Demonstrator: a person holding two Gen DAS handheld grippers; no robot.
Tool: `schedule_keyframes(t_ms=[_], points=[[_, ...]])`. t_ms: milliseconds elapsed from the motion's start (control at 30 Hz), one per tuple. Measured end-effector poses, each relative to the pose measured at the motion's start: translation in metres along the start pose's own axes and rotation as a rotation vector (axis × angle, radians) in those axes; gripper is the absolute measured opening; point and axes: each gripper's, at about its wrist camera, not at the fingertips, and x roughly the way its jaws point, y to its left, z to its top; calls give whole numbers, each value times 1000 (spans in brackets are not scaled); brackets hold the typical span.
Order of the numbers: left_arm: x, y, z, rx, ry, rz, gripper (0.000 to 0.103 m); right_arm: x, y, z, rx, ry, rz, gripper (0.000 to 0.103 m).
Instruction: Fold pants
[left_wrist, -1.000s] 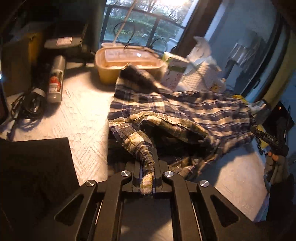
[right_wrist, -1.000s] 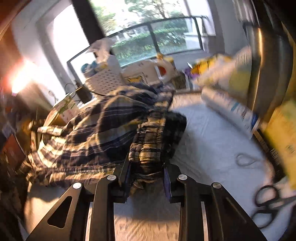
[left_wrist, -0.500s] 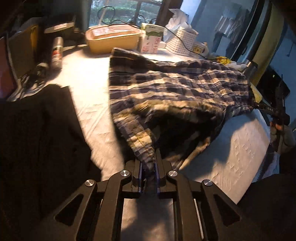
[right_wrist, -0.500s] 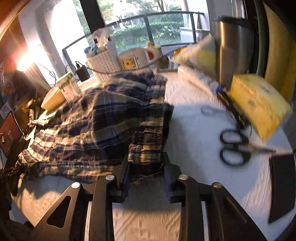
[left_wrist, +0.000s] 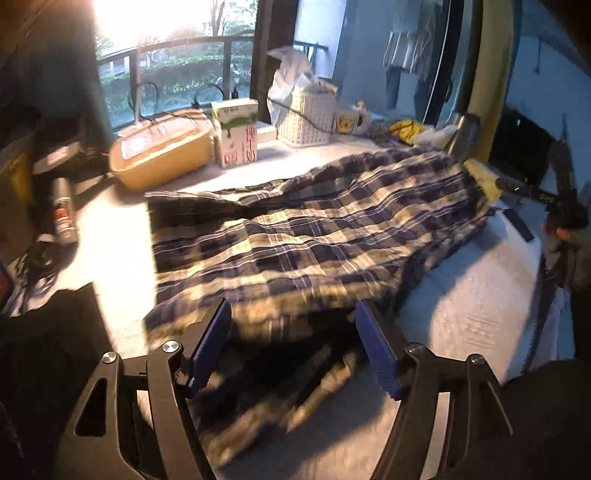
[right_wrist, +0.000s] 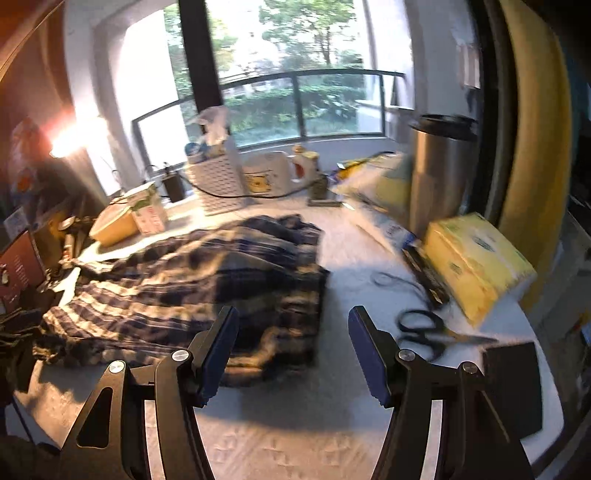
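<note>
A white quilted table cover is seen under both grippers, w/ a sunlit balcony window behind.

Near: the left gripper is held wide open, nothing between its blue pads; the hem end of the plaid pants lies directly ahead and partly between the fingers, apparently not pinched, contact not clear owing to blur. The right gripper is likewise spread wide and empty; the waistband end of the pants lies just ahead and to its left, w/ the left pad overlapping the cloth edge in view.

Mid: the garment is laid flat-ish on the cover, long axis running approx. from one gripper to the other, leg over leg it seems. Each gripper is nearest its own end, so the next crosswise fold is judged to start from either end.

Beside the right gripper: black scissors, a yellow tissue pack, a steel tumbler.

Far: a tan lidded box, a milk carton, a white basket, a spray can at the left.
</note>
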Motion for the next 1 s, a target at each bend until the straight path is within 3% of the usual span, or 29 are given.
schedule_keyframes(t_ms=[67, 100, 133, 200, 233, 267, 300, 400, 667, 900, 967, 1000], points=[[13, 0, 2, 6, 12, 9, 69, 9, 3, 2, -11, 9, 15, 64], [19, 0, 2, 16, 23, 1, 63, 14, 3, 2, -13, 11, 19, 64], [22, 0, 1, 21, 41, -2, 40, 19, 3, 2, -11, 14, 26, 64], [26, -3, -5, 29, 92, -13, 14, 33, 2, 2, 6, 30, 34, 64], [25, -5, -8, 31, 100, -10, 8, 40, 1, 1, 11, 37, 36, 62], [24, -7, -12, 32, 107, -15, 5, 45, 1, -1, 12, 45, 36, 55], [22, -9, -18, 21, 120, -20, 3, 52, 1, -3, 12, 65, 35, 28], [13, -14, -30, -35, 141, -40, 3, 61, 2, -10, 3, 100, 19, 24], [-3, -21, -49, -81, 183, -61, 4, 28, -4, -24, -56, 125, -32, 24], [-31, 14, -21, -120, 142, -68, 6, 32, -9, -35, -65, 185, -31, 24], [-39, 26, -11, -135, 121, -67, 7, 27, -13, -30, -62, 179, -23, 30], [-45, 37, -5, -148, 110, -70, 9, 24, -14, -27, -64, 168, -30, 40]])
